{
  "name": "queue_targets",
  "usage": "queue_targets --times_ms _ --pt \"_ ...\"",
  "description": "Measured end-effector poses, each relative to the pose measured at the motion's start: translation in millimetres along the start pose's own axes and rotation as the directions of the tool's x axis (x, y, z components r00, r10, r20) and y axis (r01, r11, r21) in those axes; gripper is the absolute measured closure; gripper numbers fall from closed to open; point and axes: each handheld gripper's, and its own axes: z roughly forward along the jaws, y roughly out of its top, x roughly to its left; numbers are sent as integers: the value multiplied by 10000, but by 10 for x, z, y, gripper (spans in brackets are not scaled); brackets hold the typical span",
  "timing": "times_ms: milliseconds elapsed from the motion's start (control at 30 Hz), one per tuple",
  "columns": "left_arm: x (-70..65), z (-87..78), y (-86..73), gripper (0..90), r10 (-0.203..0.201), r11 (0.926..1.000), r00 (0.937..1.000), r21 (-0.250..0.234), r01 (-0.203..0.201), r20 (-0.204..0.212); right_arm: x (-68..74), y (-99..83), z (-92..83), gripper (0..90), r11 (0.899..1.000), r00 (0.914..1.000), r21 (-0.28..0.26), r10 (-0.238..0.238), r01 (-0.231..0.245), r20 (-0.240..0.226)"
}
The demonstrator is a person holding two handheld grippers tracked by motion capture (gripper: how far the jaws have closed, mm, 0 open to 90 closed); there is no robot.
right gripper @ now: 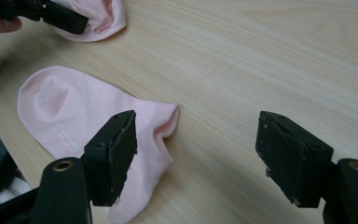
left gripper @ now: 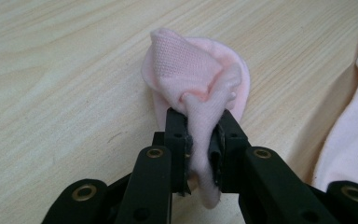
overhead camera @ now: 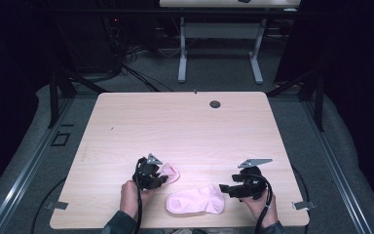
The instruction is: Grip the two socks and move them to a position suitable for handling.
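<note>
Two pink socks lie near the table's front edge. One bunched pink sock (overhead camera: 171,172) (left gripper: 196,74) (right gripper: 103,16) is pinched by my left gripper (overhead camera: 161,178) (left gripper: 200,140), which is shut on a fold of its fabric. The other pink sock (overhead camera: 196,201) (right gripper: 88,121) lies flat in front of the person, its toe also at the right edge of the left gripper view (left gripper: 354,140). My right gripper (overhead camera: 222,187) (right gripper: 196,158) stands open just right of the flat sock's cuff, nothing between its jaws.
The light wooden table (overhead camera: 185,126) has a round cable hole (overhead camera: 215,104) near its far edge. Another desk's legs (overhead camera: 182,53) stand beyond, with cables on the floor. The person's hands (overhead camera: 129,192) come in from the front edge.
</note>
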Motion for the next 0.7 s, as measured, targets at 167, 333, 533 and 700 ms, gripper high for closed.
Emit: queue_targets --times_ms 167,333,533,700 --pt "6 -43 13 799 -69 9997 9999 -242 73 151 -14 8 -25 286 10000 10000 -76 -25 25 -1" --pt "9 -119 36 802 -68 9988 9996 -492 82 284 -20 29 -41 286 9999 9999 -87 -105 105 4" --pt "-18 -165 64 802 -72 9971 9988 -751 108 478 -14 16 -41 286 9999 10000 -151 -80 80 10" --pt "-67 -205 129 802 52 9947 9975 -1027 20 704 -5 23 -62 287 9997 9999 -195 -166 167 37"
